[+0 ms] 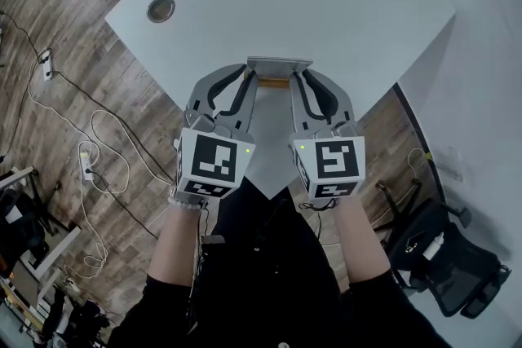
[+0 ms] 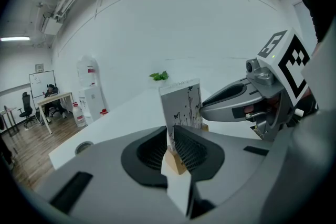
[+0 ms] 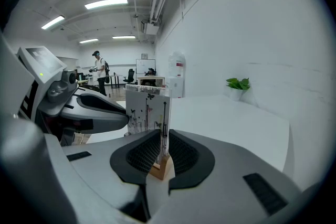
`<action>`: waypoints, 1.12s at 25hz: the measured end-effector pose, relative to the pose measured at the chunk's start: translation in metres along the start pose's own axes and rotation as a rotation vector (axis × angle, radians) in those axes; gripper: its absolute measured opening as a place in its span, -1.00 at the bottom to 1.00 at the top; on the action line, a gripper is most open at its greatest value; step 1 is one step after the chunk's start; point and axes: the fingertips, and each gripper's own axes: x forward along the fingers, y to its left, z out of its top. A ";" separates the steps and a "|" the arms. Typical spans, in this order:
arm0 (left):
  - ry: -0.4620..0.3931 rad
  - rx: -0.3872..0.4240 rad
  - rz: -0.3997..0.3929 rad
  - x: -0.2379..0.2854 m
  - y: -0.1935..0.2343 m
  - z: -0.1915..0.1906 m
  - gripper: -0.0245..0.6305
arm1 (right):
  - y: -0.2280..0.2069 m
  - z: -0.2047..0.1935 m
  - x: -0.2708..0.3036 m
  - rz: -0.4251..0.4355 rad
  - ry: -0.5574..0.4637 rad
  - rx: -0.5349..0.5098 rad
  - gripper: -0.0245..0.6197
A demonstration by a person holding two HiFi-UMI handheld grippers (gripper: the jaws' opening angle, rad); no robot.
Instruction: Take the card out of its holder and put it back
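A white card [image 1: 279,63] printed with thin black stems and butterflies stands upright in a small wooden holder [image 1: 274,82] at the near edge of the white table [image 1: 326,4]. My left gripper [image 1: 251,77] is shut on the card's left end. In the left gripper view the ribbed pads [image 2: 191,152] press both faces of the card [image 2: 181,107], just above the holder [image 2: 176,163]. My right gripper [image 1: 296,77] is shut on the card's right end. Seen from the right gripper view, the card [image 3: 147,110] rises between its jaws, with the holder [image 3: 160,169] below them.
A round cable grommet [image 1: 161,9] sits in the table's left part. Cables [image 1: 90,151] lie on the wooden floor at left, and an office chair [image 1: 444,257] stands at right. A potted plant [image 3: 236,84] is at the table's far end. A person [image 3: 100,73] stands far off.
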 end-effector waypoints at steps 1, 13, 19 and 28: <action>0.004 -0.003 0.000 0.000 0.000 -0.002 -0.79 | 0.000 -0.001 0.001 0.000 0.003 -0.001 -0.68; 0.029 -0.020 -0.013 0.007 0.000 -0.019 -0.79 | 0.003 -0.017 0.011 -0.004 0.038 -0.003 -0.68; -0.007 0.008 -0.032 0.009 0.001 -0.008 -0.79 | 0.002 -0.020 0.013 -0.015 0.035 0.003 -0.68; -0.007 -0.027 -0.023 0.008 0.001 -0.010 -0.78 | 0.001 -0.019 0.014 -0.033 0.019 0.043 -0.68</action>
